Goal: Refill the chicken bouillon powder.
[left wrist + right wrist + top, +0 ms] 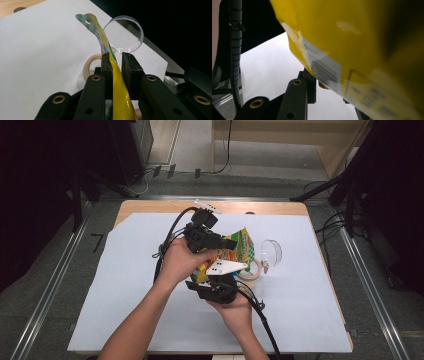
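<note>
A yellow snack bag [239, 251] with a colourful printed face is held up above the white sheet [125, 285] that covers the wooden table [150, 206], roughly at the middle of the sheet.

Left gripper [116, 66]: seen in its own view with the bag's thin edge running up between the two black jaws. The left-hand jaw lies against the film; a narrow gap is seen between the film and the other jaw. The jaws stand close together, almost shut, on the bag's edge. In the high view this gripper [227, 244] is held by the left hand [181, 262] at the bag's left side.

Right gripper [216, 279]: held by the right hand [236, 311] just below the bag, with its grey three-cornered plate [225, 266] on top. In its own view the bag [362, 50] is seen very close and blurred, with a barcode label on its lower part; one jaw [308, 82] is seen just beside the bag's lower edge, the other is hidden behind the bag. Whether the pads press on the bag cannot be told.

A roll of tape [254, 270] lies flat on the sheet just right of the grippers. A clear round plastic cup [271, 252] lies on its side beside the roll, its bottom facing the left gripper's camera [123, 33]. The bag's upper end [87, 20] is bent over, with a green checked pattern.
</note>
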`<state>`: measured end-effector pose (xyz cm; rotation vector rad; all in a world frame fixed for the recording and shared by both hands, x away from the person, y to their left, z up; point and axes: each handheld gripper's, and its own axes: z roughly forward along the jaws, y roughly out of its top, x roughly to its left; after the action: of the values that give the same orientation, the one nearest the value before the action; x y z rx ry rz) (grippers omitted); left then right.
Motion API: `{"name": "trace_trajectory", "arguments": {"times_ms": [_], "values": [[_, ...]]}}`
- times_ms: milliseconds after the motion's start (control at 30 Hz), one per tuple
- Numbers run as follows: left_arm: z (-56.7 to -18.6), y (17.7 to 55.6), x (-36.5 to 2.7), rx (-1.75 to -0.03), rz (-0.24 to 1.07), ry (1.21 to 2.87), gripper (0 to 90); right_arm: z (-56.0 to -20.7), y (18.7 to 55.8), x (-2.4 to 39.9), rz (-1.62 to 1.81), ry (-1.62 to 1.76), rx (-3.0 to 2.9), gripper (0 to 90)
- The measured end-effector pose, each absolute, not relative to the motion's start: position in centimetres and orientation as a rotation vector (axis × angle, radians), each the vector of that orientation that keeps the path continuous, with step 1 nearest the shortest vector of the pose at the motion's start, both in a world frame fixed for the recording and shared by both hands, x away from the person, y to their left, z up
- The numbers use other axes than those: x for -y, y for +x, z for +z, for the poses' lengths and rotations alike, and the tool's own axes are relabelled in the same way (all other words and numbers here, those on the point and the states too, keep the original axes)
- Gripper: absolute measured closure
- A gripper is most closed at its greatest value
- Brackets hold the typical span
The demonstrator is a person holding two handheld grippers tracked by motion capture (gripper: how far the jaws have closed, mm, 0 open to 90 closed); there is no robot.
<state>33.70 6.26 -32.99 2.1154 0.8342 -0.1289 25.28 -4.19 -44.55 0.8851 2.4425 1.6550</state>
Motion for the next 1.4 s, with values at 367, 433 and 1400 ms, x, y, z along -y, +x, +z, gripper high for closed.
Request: {"name": "trace_trajectory", "arguments": {"times_ms": [367, 433, 1400], "values": [[-32.8, 33.8, -6.6, -0.840, -0.110, 2.101, 81.7, -44.7, 25.5, 4.5, 1.660, 0.946, -2.412, 71.7], [-32.8, 33.7, -6.6, -0.843, -0.106, 2.102, 81.7, -44.7, 25.5, 4.5, 1.662, 0.945, -2.414, 71.4], [-32.8, 34.7, -6.5, -0.842, -0.148, 2.121, 81.1, -44.1, 25.4, 3.4, 1.663, 0.968, -2.355, 69.3]]}}
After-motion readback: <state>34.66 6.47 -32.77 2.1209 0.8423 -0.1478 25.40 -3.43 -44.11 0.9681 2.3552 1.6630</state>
